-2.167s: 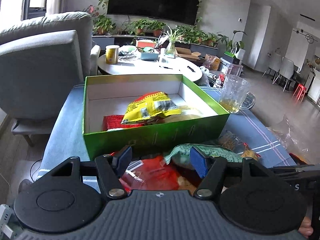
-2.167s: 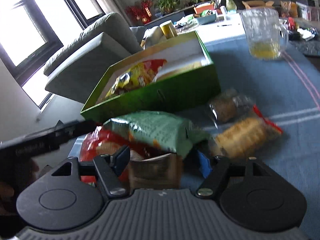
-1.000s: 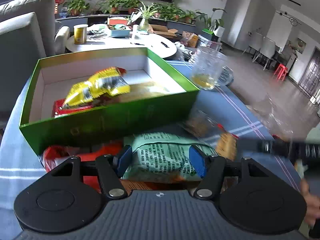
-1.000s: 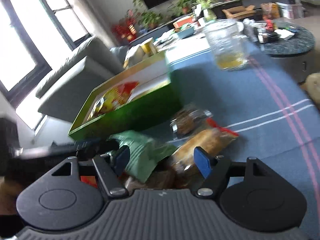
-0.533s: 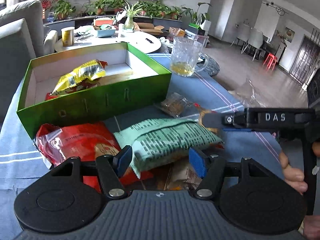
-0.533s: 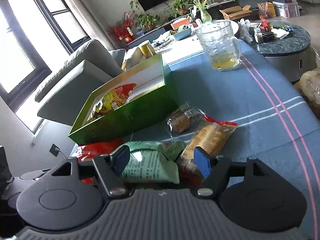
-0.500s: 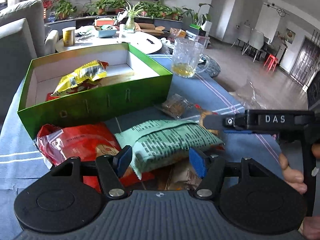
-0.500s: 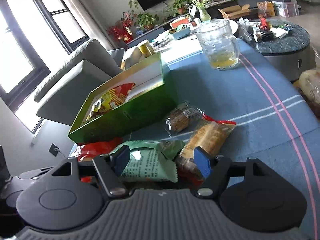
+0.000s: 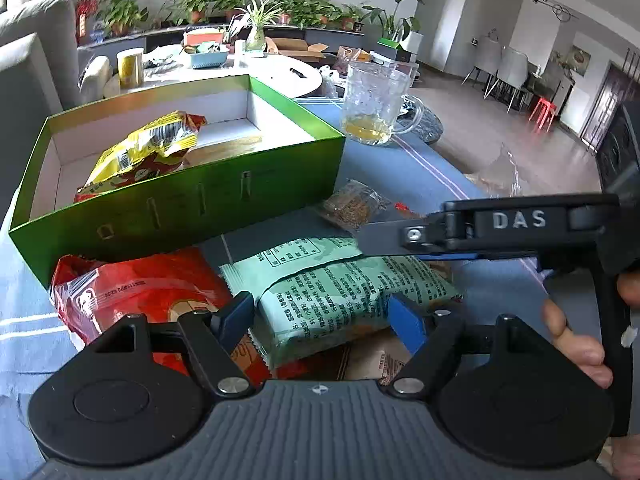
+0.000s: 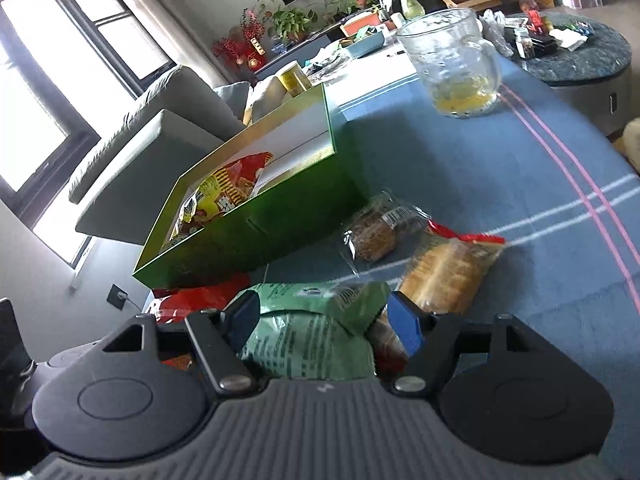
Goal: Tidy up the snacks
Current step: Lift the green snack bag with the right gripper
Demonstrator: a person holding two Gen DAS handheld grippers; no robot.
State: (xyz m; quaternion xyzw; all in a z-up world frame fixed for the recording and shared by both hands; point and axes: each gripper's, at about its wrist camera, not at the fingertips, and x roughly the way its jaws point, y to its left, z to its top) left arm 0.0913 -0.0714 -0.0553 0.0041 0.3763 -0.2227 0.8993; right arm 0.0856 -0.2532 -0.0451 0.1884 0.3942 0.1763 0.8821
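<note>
Inside the green box (image 9: 180, 208) lay only a yellow snack bag (image 9: 144, 152); four packets remained outside. Left gripper (image 9: 320, 316) was opening over the green packet (image 9: 340, 288); right gripper (image 10: 320, 320) stood wide.

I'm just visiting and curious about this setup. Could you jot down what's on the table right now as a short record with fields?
Container: green box, open-topped, on the blue tablecloth
Inside box: yellow-and-red snack bag
Outside box: green packet, red bag, bread pack, small brown pastry pack
Also on table: glass mug with a little yellow liquid
Left gripper: jaws opening around the green packet
Right gripper: open, over the green packet
</note>
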